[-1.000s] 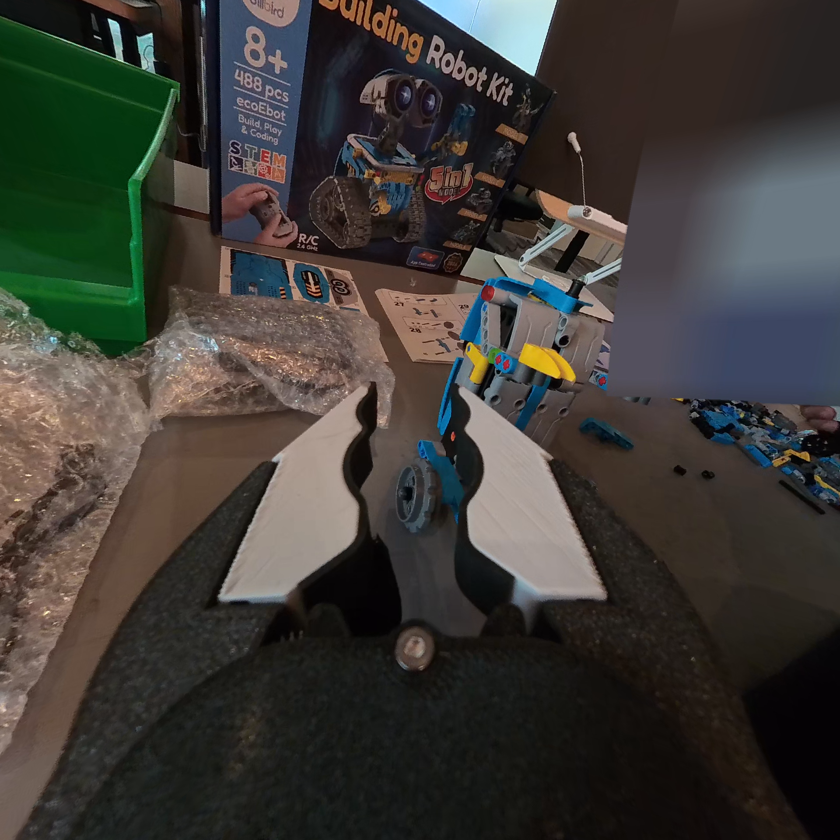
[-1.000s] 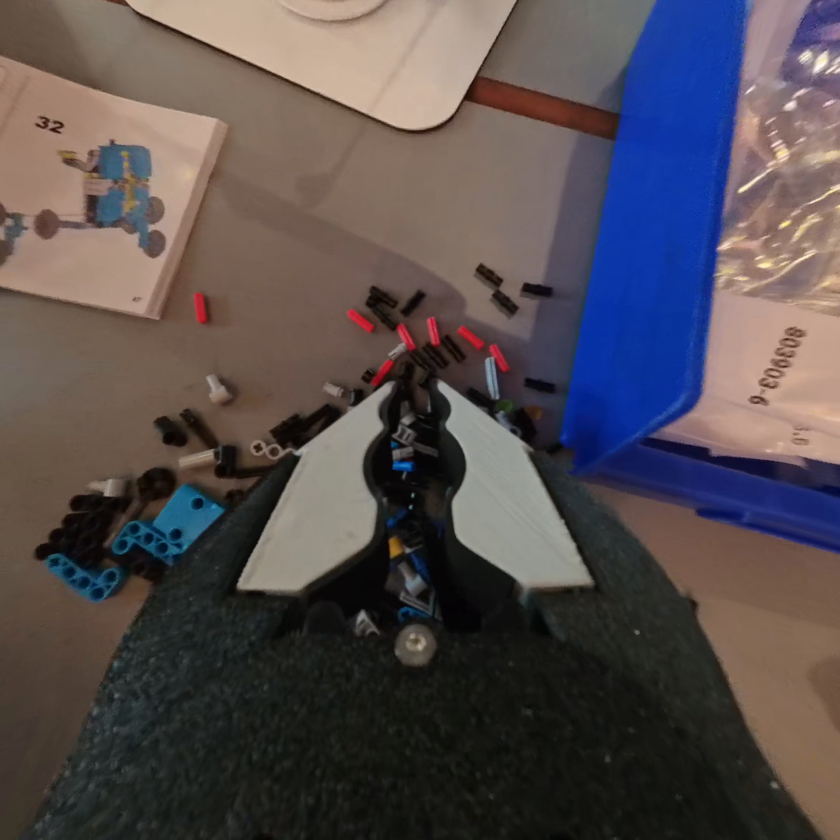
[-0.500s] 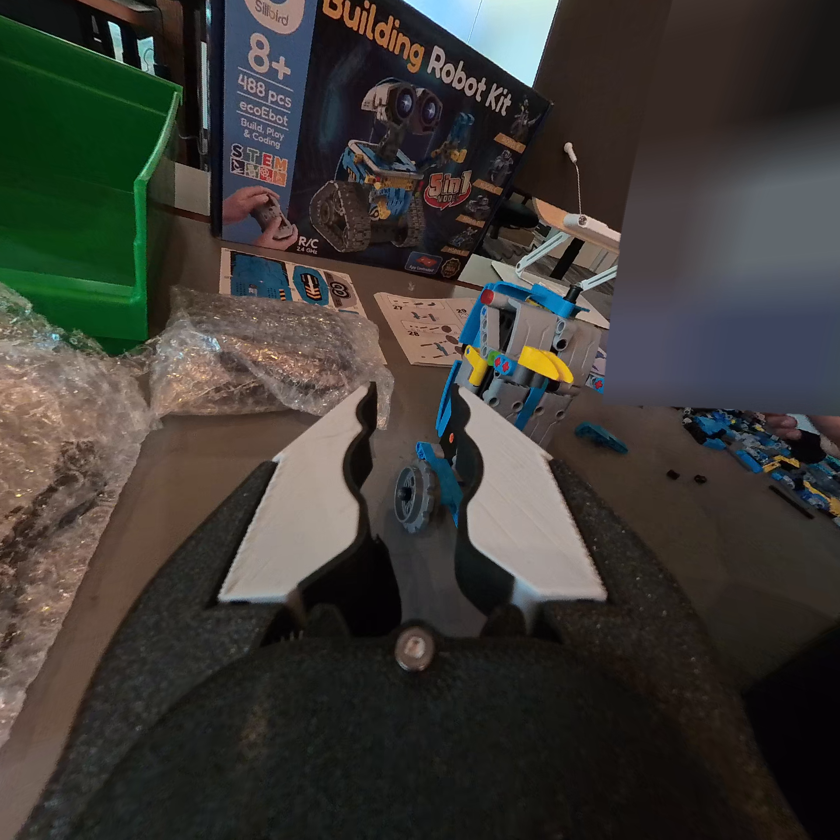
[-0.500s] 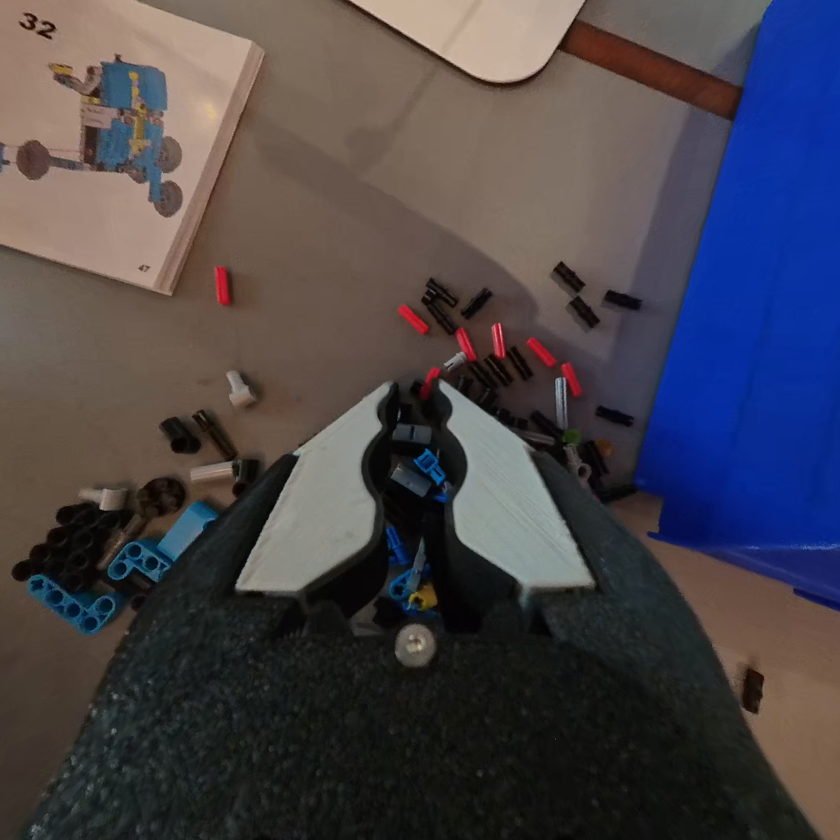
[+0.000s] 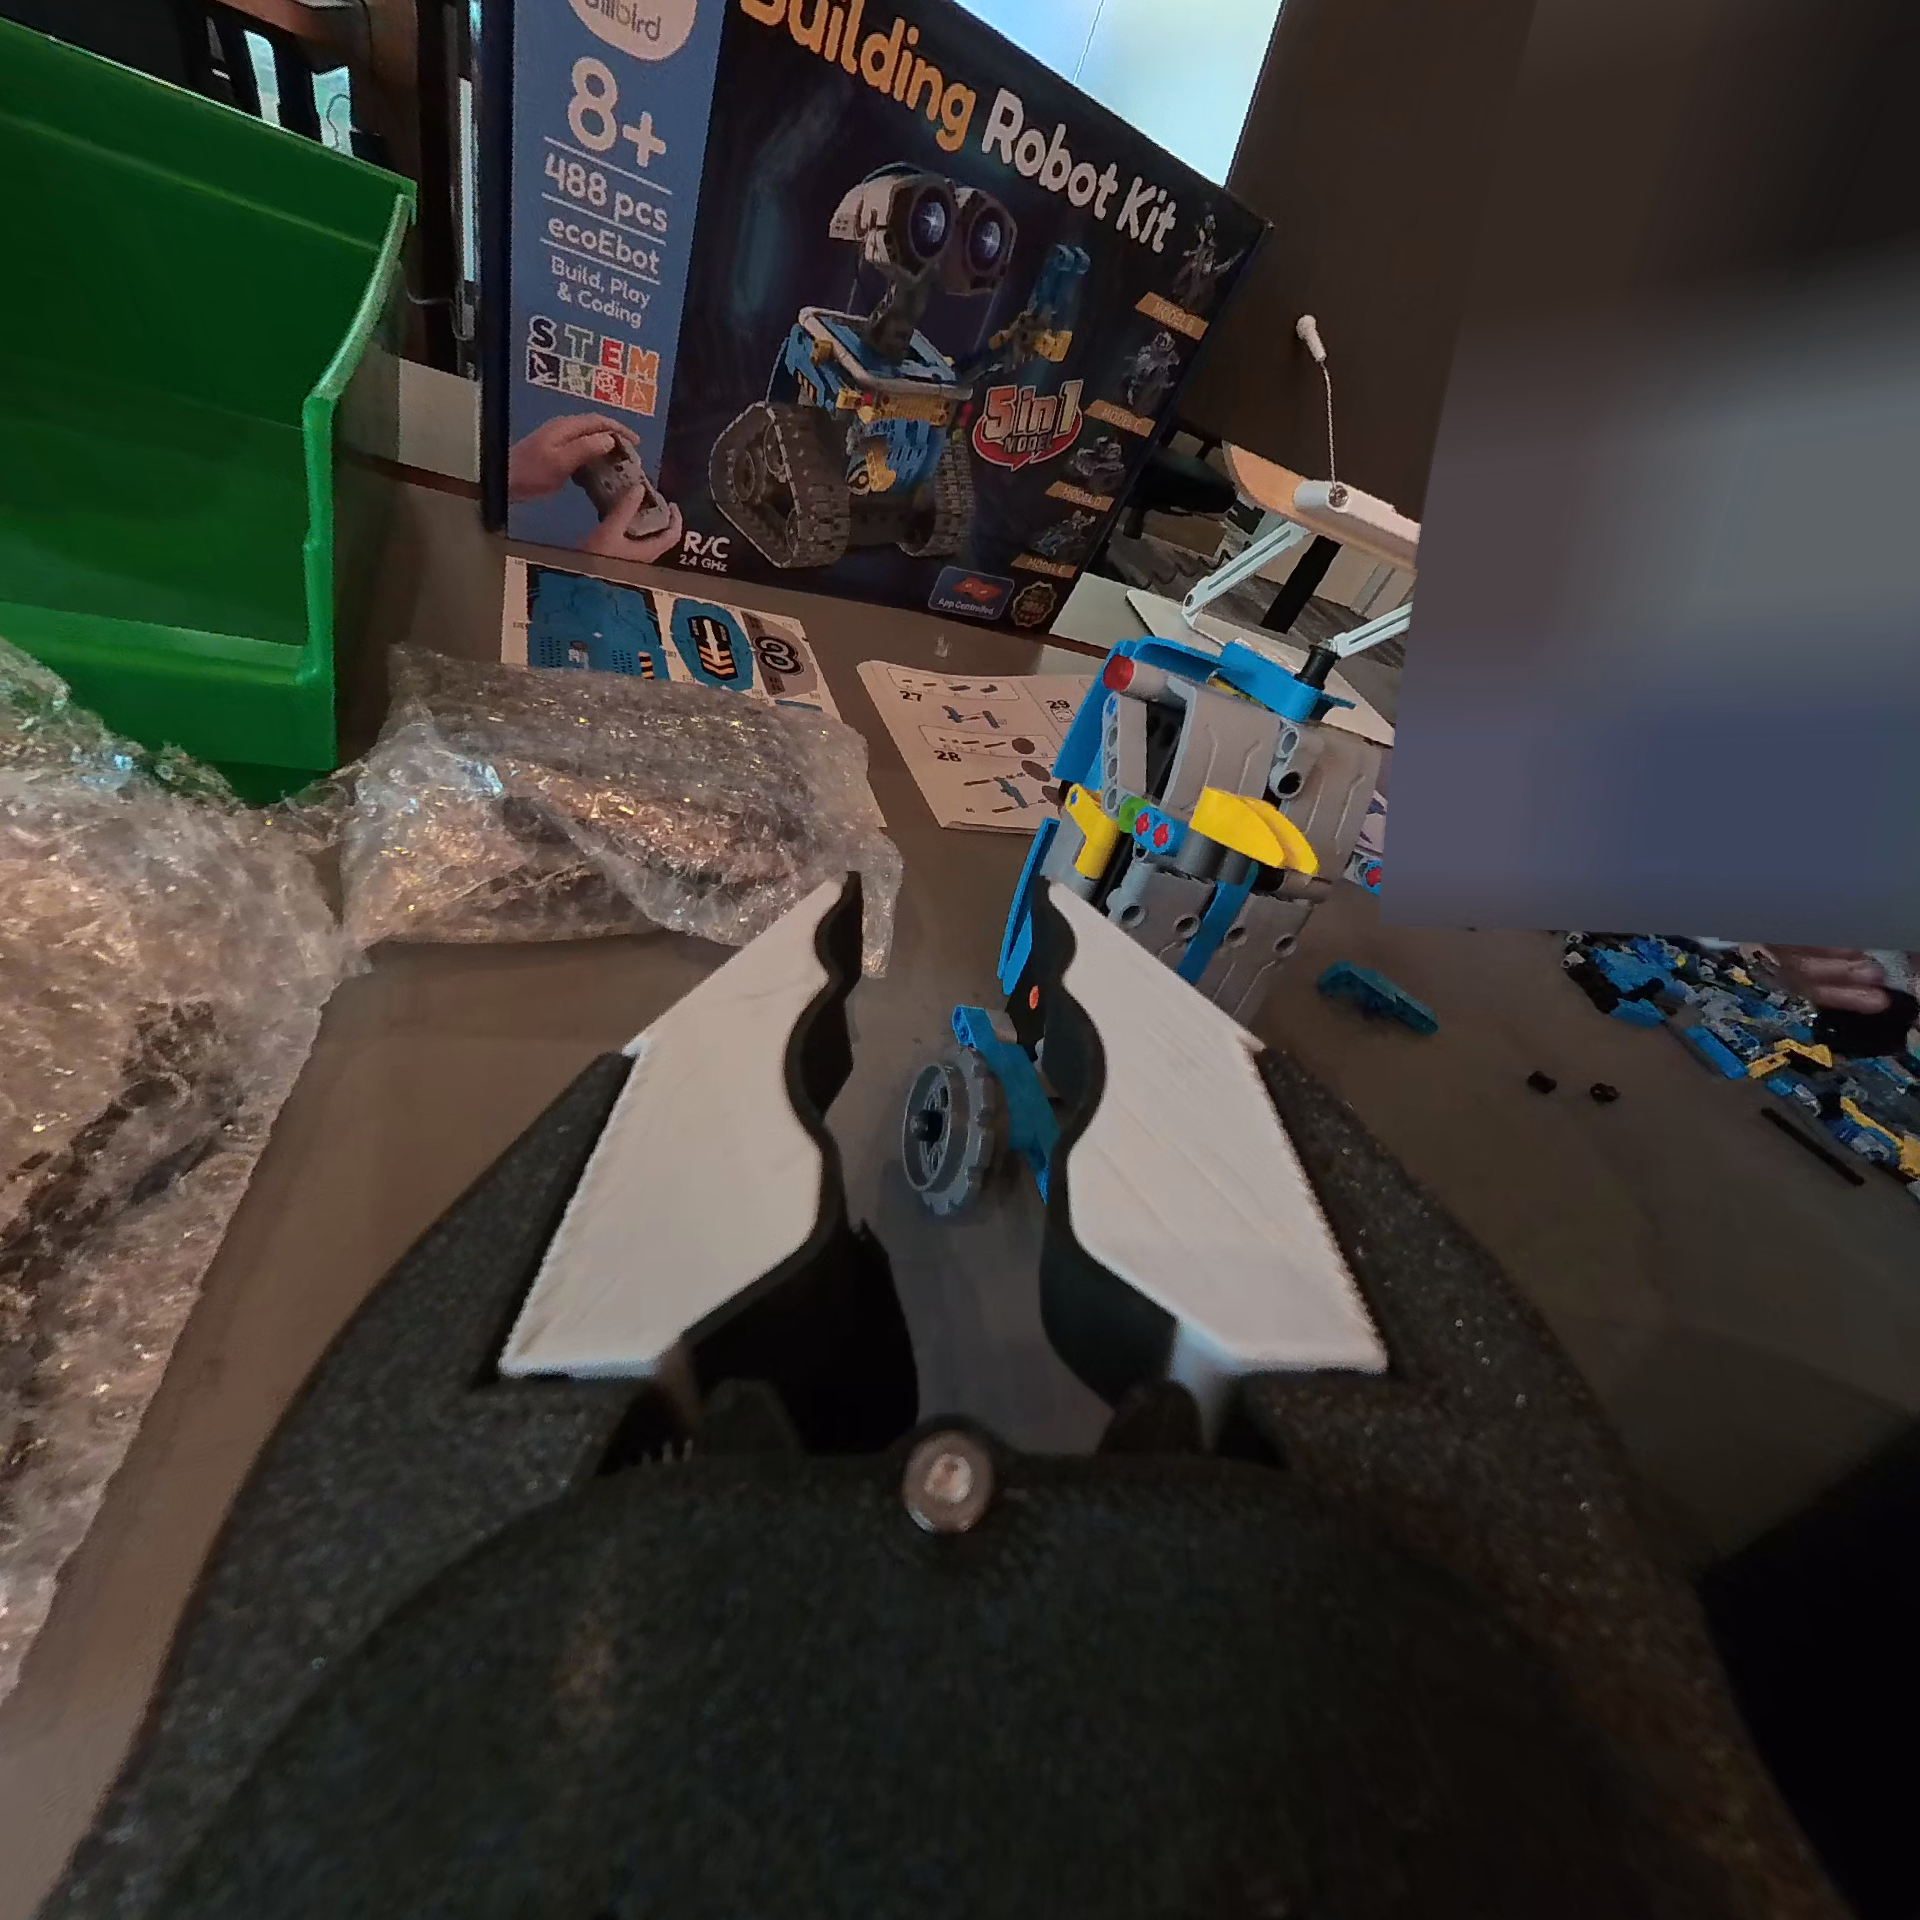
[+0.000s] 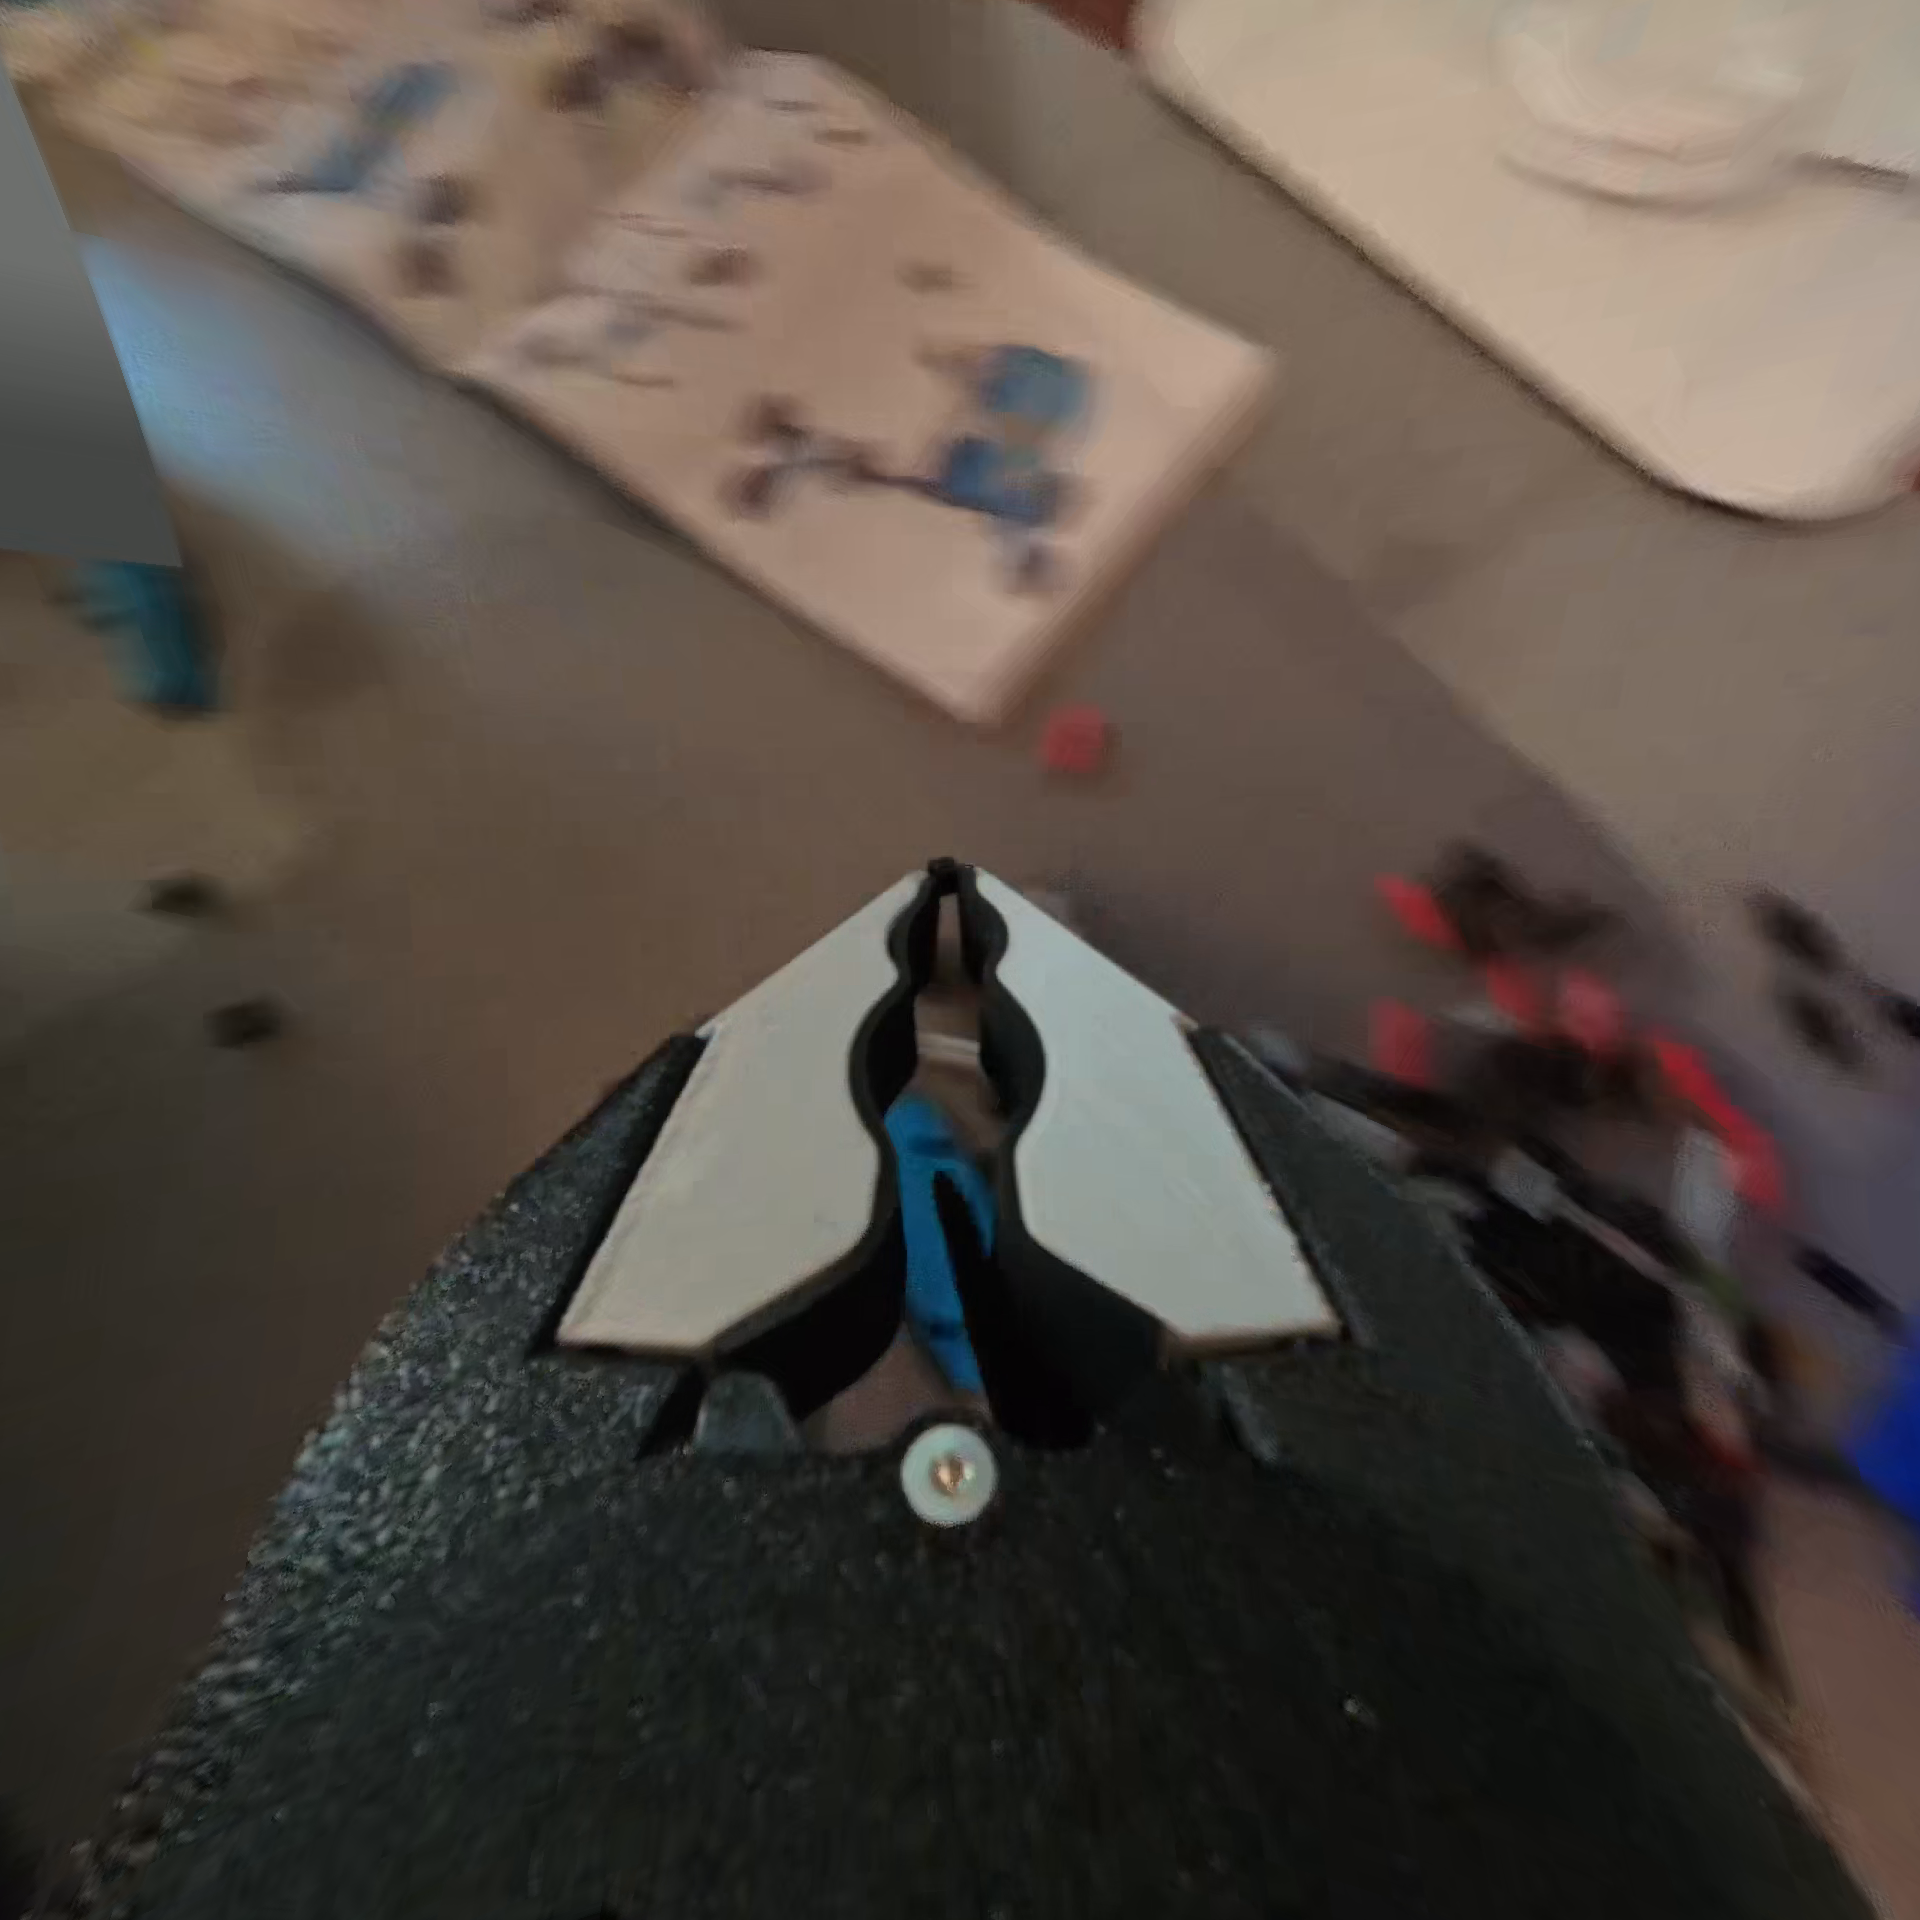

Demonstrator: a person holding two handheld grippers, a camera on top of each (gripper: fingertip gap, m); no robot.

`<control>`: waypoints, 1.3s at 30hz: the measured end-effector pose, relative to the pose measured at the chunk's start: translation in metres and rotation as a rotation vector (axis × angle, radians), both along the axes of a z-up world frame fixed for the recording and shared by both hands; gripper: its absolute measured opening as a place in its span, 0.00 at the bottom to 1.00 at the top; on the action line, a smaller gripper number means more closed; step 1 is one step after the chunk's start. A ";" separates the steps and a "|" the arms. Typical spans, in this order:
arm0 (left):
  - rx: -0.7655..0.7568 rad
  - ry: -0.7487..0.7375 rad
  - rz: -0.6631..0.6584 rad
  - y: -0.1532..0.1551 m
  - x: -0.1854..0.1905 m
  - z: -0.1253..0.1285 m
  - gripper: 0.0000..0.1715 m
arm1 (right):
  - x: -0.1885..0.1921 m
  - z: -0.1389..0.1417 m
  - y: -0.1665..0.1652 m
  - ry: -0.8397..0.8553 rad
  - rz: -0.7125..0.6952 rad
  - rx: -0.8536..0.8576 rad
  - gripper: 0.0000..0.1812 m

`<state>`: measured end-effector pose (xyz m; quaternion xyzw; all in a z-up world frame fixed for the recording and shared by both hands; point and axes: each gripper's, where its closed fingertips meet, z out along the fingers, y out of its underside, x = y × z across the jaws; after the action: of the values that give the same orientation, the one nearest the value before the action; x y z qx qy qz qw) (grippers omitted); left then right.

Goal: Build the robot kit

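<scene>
My right gripper point(image 6: 943, 883) has closed since half a second ago: its jaws were apart over the heap of pins point(image 6: 1558, 1039), and now the tips are pinched on a small black pin point(image 6: 943, 867). The view is badly blurred, so I can't make out more of that piece. The heap now lies to the right, the manual point(image 6: 831, 416) far left of centre, and the white board point(image 6: 1610, 260) far right; the blue bin has gone from view.

My left gripper point(image 5: 951, 904) has hardly changed. Its jaws stand apart, holding nothing, with the grey wheel point(image 5: 943, 1127) on its blue arm between them, close to the right finger. The half-built model point(image 5: 1195, 800) stands just beyond. Bubble-wrap bags point(image 5: 582, 800) lie to the left, the green bin point(image 5: 187, 416) far left, the kit box point(image 5: 852, 312) at the back on the table point(image 5: 1455, 1299).
</scene>
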<state>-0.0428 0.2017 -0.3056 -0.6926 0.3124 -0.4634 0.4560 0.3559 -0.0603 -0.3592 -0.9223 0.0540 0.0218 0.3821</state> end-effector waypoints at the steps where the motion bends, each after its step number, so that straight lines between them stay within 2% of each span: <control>1: -0.002 0.001 0.000 0.000 0.000 0.000 0.18 | -0.033 0.001 0.008 0.039 0.132 0.007 0.02; 4: -0.004 0.002 0.000 0.000 0.000 -0.001 0.18 | -0.122 -0.003 0.023 0.087 0.453 -0.004 0.02; 6: -0.002 -0.002 0.000 0.000 0.000 0.000 0.18 | -0.156 -0.010 0.026 0.059 0.573 -0.033 0.02; 9: -0.006 -0.009 -0.001 0.000 -0.001 0.001 0.18 | -0.165 -0.023 0.028 0.003 0.608 -0.086 0.02; 13: -0.007 -0.008 -0.001 0.000 -0.001 0.000 0.18 | -0.159 -0.032 0.027 0.002 0.579 -0.113 0.02; 14: -0.005 -0.007 0.000 0.000 -0.001 0.000 0.18 | -0.158 -0.032 0.027 0.005 0.572 -0.112 0.04; 15: -0.004 -0.005 0.000 0.000 0.000 0.000 0.18 | -0.156 -0.031 0.029 -0.002 0.557 -0.097 0.12; 16: -0.003 -0.004 -0.001 0.000 0.000 0.000 0.18 | -0.153 -0.027 0.029 -0.002 0.545 -0.085 0.15; 18: -0.006 -0.005 -0.001 0.000 0.000 0.000 0.18 | -0.141 -0.012 0.027 -0.003 0.512 -0.046 0.14; 20: -0.011 -0.008 -0.002 0.001 0.000 0.000 0.18 | -0.104 0.007 0.023 -0.050 0.395 -0.002 0.15; 21: -0.013 -0.010 -0.002 0.001 -0.001 0.000 0.18 | -0.078 0.018 0.020 -0.065 0.298 0.035 0.14; 23: -0.013 -0.014 -0.001 0.001 -0.001 0.001 0.18 | -0.006 0.031 0.010 -0.105 0.009 0.084 0.11; 25: -0.018 -0.015 -0.004 0.000 -0.001 0.000 0.18 | 0.071 0.021 -0.020 -0.152 -0.324 0.025 0.09; 27: -0.018 -0.013 -0.006 0.000 -0.001 0.000 0.18 | 0.099 0.004 -0.045 -0.136 -0.441 -0.032 0.08; 31: -0.031 -0.009 -0.010 0.000 0.000 -0.001 0.18 | 0.102 -0.007 -0.057 -0.091 -0.437 -0.038 0.05; 39: -0.023 -0.020 -0.005 0.000 -0.001 0.000 0.18 | 0.099 -0.022 -0.049 -0.148 -0.388 -0.114 0.05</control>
<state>-0.0439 0.2017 -0.3052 -0.6923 0.3042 -0.4753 0.4497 0.4545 -0.1095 -0.3808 -0.9139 0.2035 -0.1231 0.3290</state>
